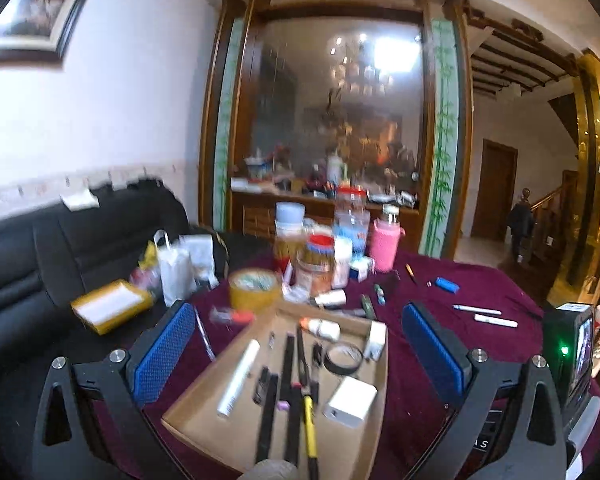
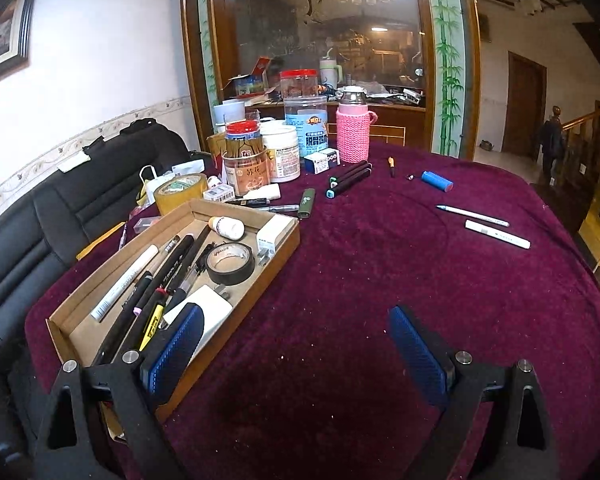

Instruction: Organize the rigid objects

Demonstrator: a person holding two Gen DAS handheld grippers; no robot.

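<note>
Cardboard tray (image 2: 288, 240) partly filled — white pens (image 2: 496, 234) and blue lighter (image 2: 436, 181) remain outside; both grippers wide, empty.

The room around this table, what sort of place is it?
Most likely a home living or dining room: a black sofa beside the cloth-covered table, a framed picture on the wall, and a wooden glass-fronted cabinet behind.

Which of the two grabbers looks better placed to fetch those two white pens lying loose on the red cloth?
Probably the right gripper. It is open and empty over bare cloth, with the white pens ahead to its right. The left gripper, also open, hangs over the cardboard tray, farther from them.
</note>
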